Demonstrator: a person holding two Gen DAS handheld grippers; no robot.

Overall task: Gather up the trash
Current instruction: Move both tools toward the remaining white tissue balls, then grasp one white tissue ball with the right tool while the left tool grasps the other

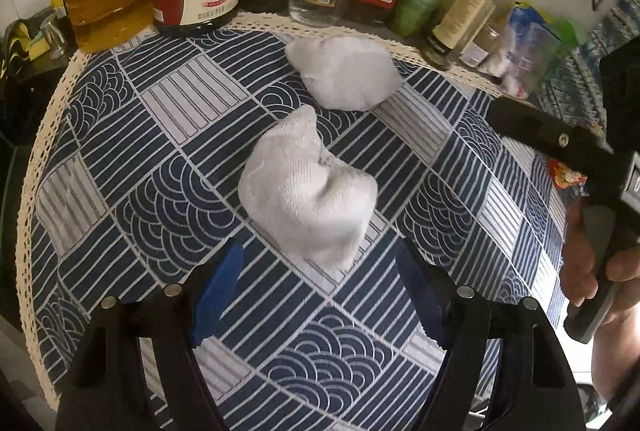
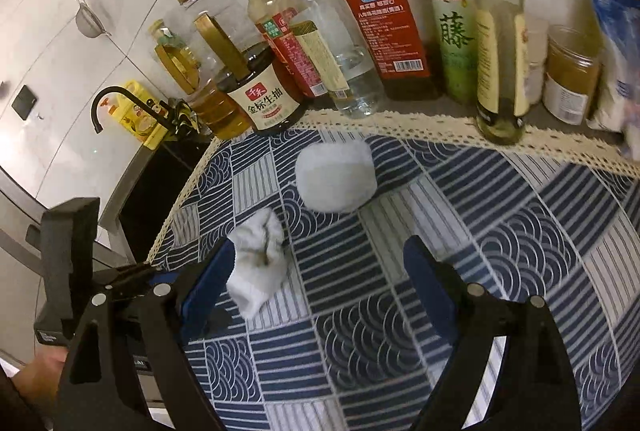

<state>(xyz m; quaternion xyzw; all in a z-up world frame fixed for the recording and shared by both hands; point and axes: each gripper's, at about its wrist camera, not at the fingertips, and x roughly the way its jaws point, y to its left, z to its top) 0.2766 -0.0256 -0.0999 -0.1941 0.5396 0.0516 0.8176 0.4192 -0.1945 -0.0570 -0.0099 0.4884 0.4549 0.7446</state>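
Count on the patterned cloth (image 1: 168, 167): 2 crumpled white paper wads, the nearer wad (image 1: 306, 187) and the farther wad (image 1: 346, 71). Grippers in view: 2, the left gripper (image 1: 320, 295) and the right gripper (image 2: 320, 295), each with 2 blue-padded fingers. Along the back edge of the cloth: about 9 bottles, among them 1 dark soy sauce bottle (image 2: 262, 91). Beside the bottles: 1 brown-filled jar (image 2: 570, 75). At the sink: 1 black faucet (image 2: 120, 99).
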